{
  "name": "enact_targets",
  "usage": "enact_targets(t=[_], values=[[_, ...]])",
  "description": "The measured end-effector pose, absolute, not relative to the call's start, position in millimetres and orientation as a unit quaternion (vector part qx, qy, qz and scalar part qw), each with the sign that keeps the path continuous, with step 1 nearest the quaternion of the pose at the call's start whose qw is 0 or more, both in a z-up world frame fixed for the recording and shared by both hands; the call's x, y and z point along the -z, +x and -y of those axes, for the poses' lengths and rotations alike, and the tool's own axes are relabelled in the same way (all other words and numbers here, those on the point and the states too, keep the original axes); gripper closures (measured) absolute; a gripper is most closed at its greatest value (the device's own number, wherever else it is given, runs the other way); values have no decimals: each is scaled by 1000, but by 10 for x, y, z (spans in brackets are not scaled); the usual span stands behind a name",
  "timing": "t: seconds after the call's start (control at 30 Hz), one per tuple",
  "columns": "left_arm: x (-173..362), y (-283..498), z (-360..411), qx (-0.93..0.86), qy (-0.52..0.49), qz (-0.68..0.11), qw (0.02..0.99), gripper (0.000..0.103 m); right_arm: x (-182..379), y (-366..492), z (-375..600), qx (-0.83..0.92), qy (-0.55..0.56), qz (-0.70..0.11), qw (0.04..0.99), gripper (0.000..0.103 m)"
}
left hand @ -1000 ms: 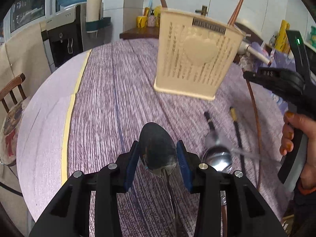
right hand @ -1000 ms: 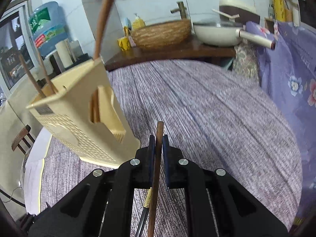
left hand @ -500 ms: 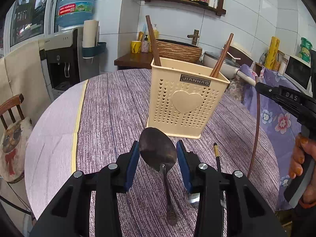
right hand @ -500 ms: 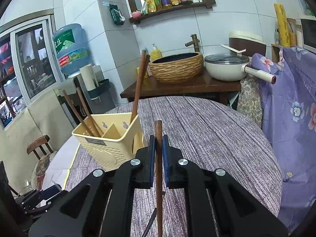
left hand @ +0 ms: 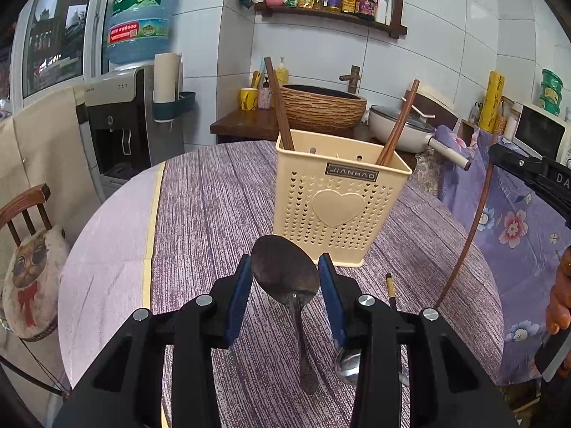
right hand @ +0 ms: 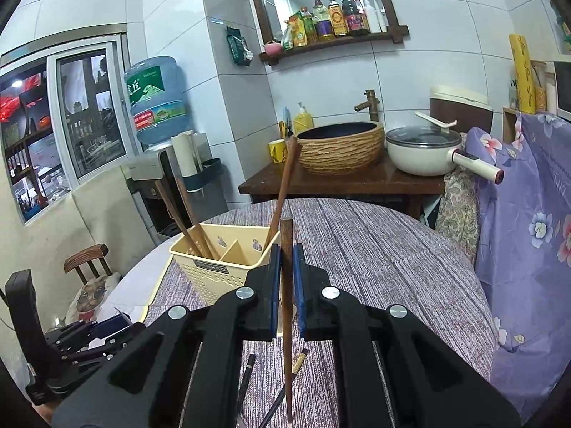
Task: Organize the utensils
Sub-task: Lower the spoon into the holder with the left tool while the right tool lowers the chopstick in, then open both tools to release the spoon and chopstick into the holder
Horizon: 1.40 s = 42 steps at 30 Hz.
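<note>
The right gripper (right hand: 284,249), clamped on a near-upright wooden chopstick (right hand: 286,321), sits nearer the slotted holder (right hand: 221,267) ahead-left on the table (right hand: 392,249) than the left gripper (left hand: 284,278) pinching a spoon (left hand: 283,271).

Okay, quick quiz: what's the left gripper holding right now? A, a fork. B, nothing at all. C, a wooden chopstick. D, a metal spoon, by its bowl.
D: the left gripper has its blue pads on either side of the metal spoon bowl, the handle hanging down toward the table.
</note>
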State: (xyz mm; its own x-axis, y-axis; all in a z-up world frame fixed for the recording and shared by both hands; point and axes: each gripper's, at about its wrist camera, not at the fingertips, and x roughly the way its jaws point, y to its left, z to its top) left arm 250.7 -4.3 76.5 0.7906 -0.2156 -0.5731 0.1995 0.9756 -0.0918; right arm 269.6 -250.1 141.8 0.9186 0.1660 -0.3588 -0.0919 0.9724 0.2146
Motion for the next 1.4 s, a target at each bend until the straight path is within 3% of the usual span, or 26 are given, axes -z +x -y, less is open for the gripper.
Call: enact_targets(t=[0.4, 0.9, 1.07, 1.4], values=[[-1188, 2653, 7, 132, -35, -286, 948, 65, -1763, 2635, 2487, -86, 85, -176, 977, 95], [-2431, 3268, 255, 101, -67, -156, 980, 65, -3100, 2880, 2357, -88, 94, -88, 988, 95], [-2222, 3450, 460, 80, -40, -152, 984, 65, -2967, 3128, 2293, -72, 94, -91, 989, 95], [-1529, 3527, 571, 70, -2, -184, 980, 65, -2145, 3427, 2264, -60, 98, -141, 983, 95]])
